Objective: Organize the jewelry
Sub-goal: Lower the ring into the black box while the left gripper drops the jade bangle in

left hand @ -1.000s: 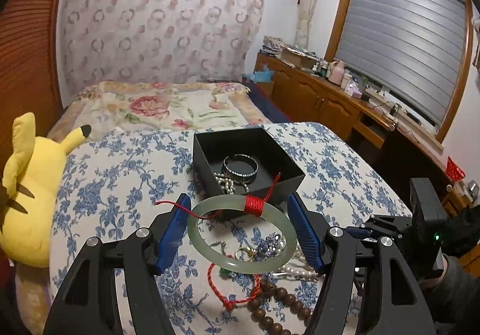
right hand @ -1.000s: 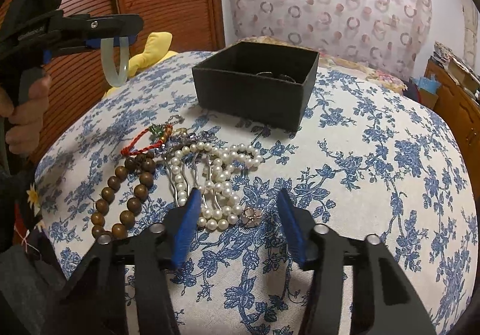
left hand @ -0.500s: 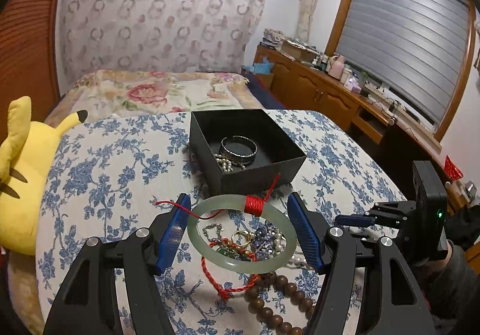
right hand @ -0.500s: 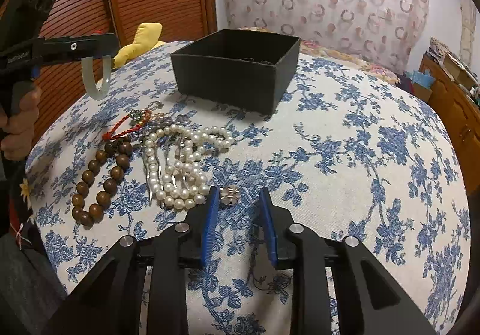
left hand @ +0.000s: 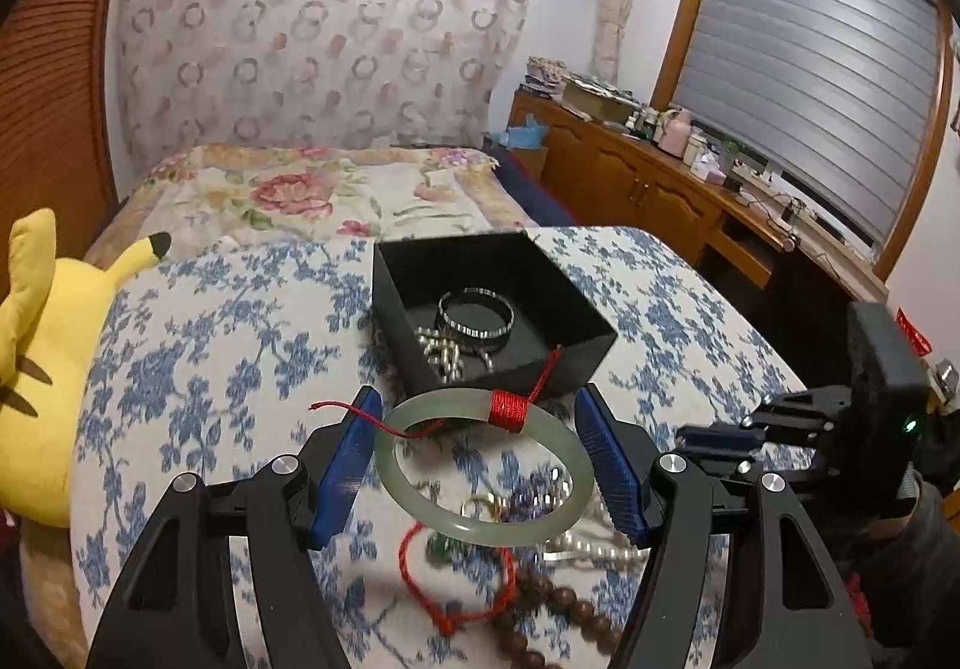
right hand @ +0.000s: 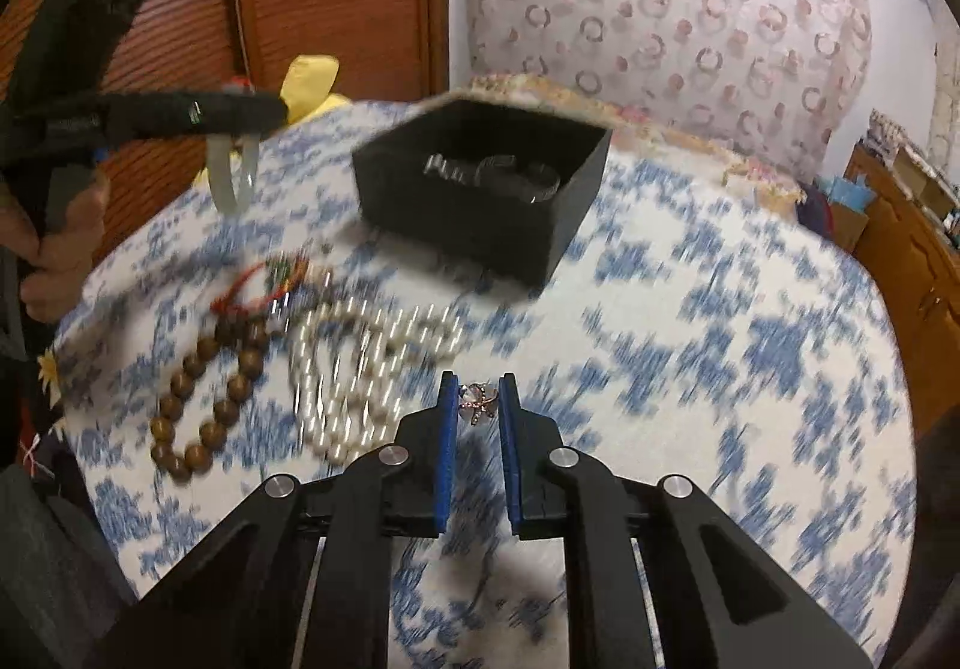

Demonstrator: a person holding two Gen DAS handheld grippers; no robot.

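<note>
My left gripper (left hand: 480, 459) is shut on a pale green jade bangle (left hand: 486, 468) with red thread wrapped round it, held above the table just in front of the black box (left hand: 591, 321). The box holds a silver bangle (left hand: 477, 312) and small pearls. My right gripper (right hand: 479, 405) is shut on a small sparkly ring (right hand: 478, 402), lifted above the floral tablecloth (right hand: 720, 369). On the cloth lie a pearl necklace (right hand: 360, 363), a brown wooden bead bracelet (right hand: 204, 399) and a red cord bracelet (right hand: 258, 285). The bangle (right hand: 231, 174) and box (right hand: 480, 201) also show in the right wrist view.
A yellow plush toy (left hand: 42, 357) sits at the table's left edge. A bed (left hand: 312, 195) lies behind the table. A wooden cabinet (left hand: 660, 189) with clutter runs along the right wall under the window.
My right gripper closed on the ring and lifted it off the cloth. My left gripper moved closer to the box with the bangle.
</note>
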